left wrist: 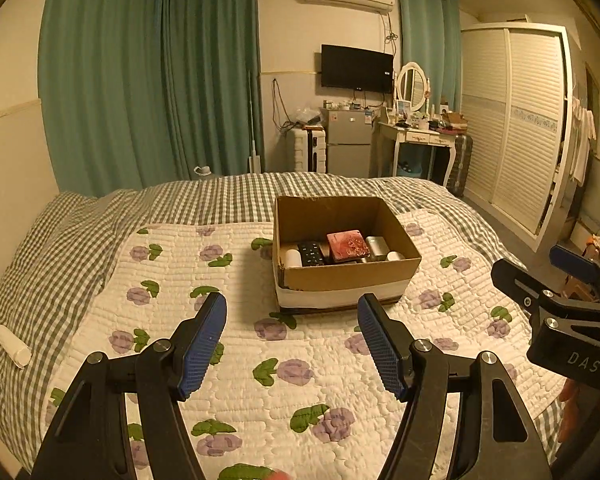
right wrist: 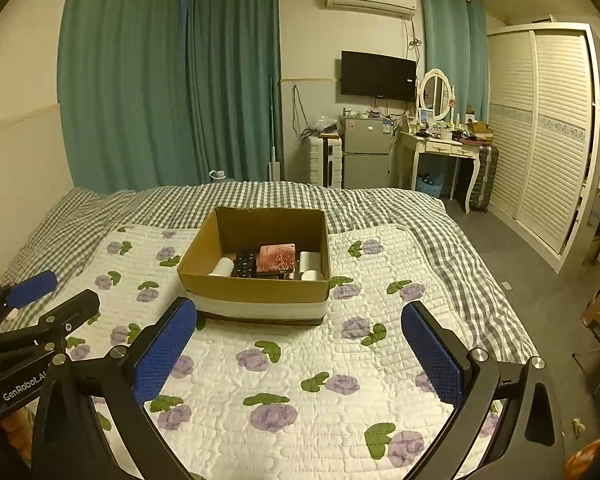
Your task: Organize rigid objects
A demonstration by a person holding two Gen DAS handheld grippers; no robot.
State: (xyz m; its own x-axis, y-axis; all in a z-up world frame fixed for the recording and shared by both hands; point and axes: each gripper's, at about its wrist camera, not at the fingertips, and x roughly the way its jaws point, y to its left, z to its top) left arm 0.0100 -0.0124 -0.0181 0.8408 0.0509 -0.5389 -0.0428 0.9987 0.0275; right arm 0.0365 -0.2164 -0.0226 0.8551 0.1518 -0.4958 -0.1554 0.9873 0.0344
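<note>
An open cardboard box (left wrist: 340, 278) (right wrist: 256, 290) stands on the flowered quilt in the middle of the bed. It holds a red patterned case (left wrist: 347, 245) (right wrist: 277, 258), a black remote (left wrist: 310, 254) (right wrist: 245, 264), white cylinders (left wrist: 292, 258) (right wrist: 223, 267) and a silver box (left wrist: 377, 248). A white cylinder (left wrist: 13, 346) lies loose on the checked sheet at far left. My left gripper (left wrist: 292, 344) is open and empty, hovering short of the box. My right gripper (right wrist: 300, 348) is open and empty, also short of the box.
The flowered quilt (left wrist: 236, 360) (right wrist: 300, 380) lies over a checked bedsheet (left wrist: 40, 260). Beyond the bed stand green curtains, a small fridge (left wrist: 348, 142), a dressing table (left wrist: 420, 136) and a white wardrobe (left wrist: 516, 128). The floor drops off at the bed's right edge.
</note>
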